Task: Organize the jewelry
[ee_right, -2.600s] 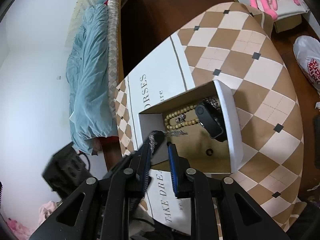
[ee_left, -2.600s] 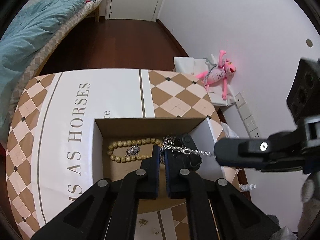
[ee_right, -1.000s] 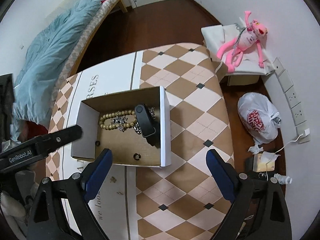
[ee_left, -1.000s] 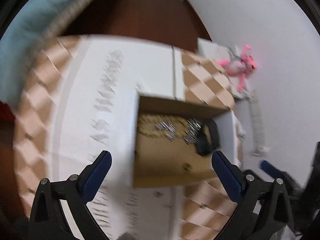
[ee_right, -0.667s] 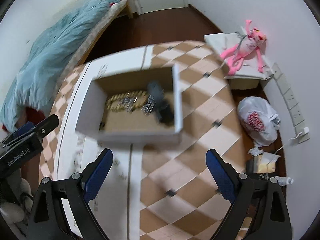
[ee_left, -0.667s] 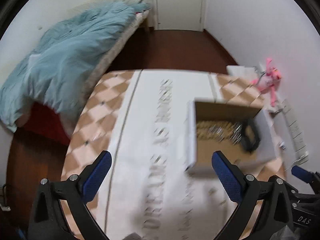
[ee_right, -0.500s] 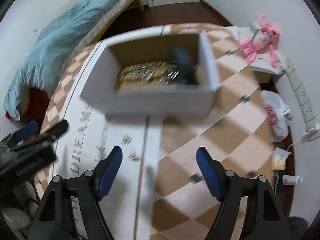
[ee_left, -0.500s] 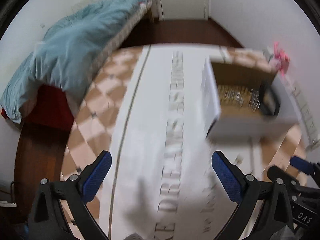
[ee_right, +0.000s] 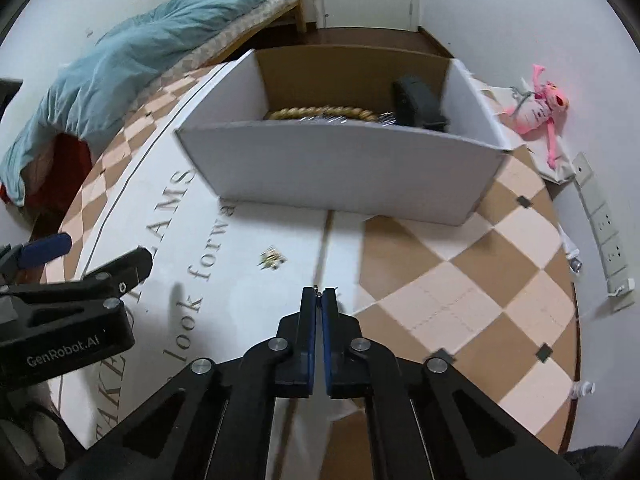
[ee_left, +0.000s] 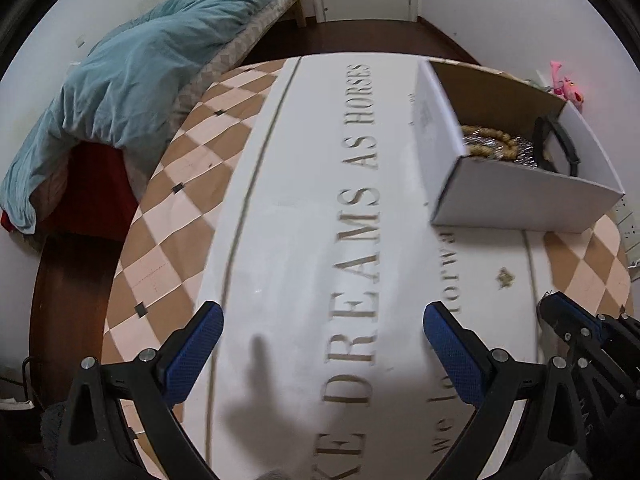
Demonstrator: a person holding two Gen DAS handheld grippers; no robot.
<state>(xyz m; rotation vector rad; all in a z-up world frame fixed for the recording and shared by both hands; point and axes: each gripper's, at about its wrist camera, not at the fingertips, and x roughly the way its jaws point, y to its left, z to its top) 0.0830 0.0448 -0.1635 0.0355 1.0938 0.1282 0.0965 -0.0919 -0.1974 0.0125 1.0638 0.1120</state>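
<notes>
An open cardboard box stands on the round table. It holds a wooden bead bracelet, silver chains and a black watch. A small gold earring lies loose on the cloth in front of the box. My right gripper is shut low over the cloth, right of the earring; a tiny metal piece shows at its tips. My left gripper is open wide and empty above the white lettered band; it shows at the left of the right wrist view.
The table cloth is brown and pink checks with a white lettered band. A bed with a teal quilt stands at the left. A pink plush toy, wall sockets and small bottles are at the right on the floor.
Both grippers have drawn back from the box and dropped low toward the near cloth. The right gripper, open wide before, has shut. The left gripper stays open.
</notes>
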